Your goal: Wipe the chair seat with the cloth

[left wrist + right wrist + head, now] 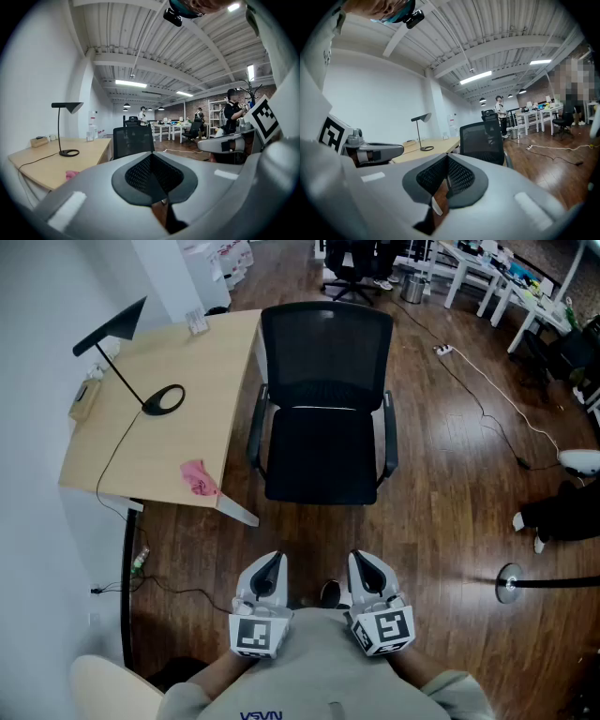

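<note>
My left gripper [270,563] clenched empty, right gripper [362,562] likewise, chair seat [323,454] ahead of both, pink cloth [198,477] on table [183,352] ahead-left.

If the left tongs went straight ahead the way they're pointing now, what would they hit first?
Probably the black chair, near the front edge of its seat; the floor between looks free, though depth is hard to judge.
</note>
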